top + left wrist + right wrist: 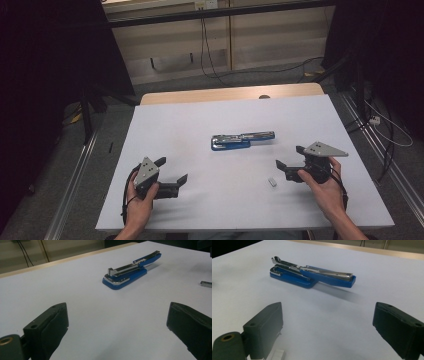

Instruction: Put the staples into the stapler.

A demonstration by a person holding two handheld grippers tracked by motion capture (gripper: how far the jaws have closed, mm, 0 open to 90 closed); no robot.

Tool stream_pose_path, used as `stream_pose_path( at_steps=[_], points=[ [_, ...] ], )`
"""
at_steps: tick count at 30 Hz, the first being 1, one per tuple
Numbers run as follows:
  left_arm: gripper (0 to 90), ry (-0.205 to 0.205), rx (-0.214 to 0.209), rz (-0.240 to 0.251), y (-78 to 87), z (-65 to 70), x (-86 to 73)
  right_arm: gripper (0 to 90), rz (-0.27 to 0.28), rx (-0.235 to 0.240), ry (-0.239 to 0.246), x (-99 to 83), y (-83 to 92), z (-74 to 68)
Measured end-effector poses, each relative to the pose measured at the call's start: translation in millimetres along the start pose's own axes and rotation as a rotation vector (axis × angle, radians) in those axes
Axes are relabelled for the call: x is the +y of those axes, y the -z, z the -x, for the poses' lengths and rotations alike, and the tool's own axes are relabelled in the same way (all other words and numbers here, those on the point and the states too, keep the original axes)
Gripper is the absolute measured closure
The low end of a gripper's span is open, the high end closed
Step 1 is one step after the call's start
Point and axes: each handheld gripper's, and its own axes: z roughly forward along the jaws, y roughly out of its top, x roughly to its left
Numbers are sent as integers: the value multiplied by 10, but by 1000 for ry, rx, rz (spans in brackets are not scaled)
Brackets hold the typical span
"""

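Blue stapler [243,140] swung open mid-table [200,115], nothing blocking it. Small staple strip [271,182] lying just beside right claw [288,163]. Left claw [173,170] and right claw both spread wide, empty.

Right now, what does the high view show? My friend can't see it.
A blue stapler, swung open, lies mid-table on a white table. Nearer the person, the left gripper and right gripper are open, holding nothing. A small strip of staples lies beside the right one.
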Motion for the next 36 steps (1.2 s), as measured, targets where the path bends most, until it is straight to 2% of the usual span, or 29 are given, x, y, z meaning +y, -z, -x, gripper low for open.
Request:
stream_pose_path(
  at_steps=[2,4,10,12,15,19,22,26,31,36],
  points=[
    [37,4,11,-1,29,9,-10,96,-16,4,-4,2,0,-8],
    [37,7,10,1,61,19,-14,96,-40,6,19,24,-4,-44],
    [33,-3,15,12,120,56,-13,131,-104,71,30,98,-22,-118],
    [33,4,5,23,122,61,-6,133,-140,105,8,86,-37,-121],
    [33,2,1,23,108,66,6,134,-214,117,18,80,-47,-155],
    [33,4,-7,14,107,48,-7,155,-259,141,19,97,-70,-175],
    [33,13,-4,7,102,31,-12,162,-316,172,23,92,-101,-181],
    [33,3,-2,-1,100,42,-7,160,-354,158,46,73,-120,-185],
    [33,0,-13,-6,85,46,-12,178,-366,137,52,93,-133,-209],
    [33,13,-10,-15,90,46,-16,311,-434,156,63,93,-163,-242]
  ],
)
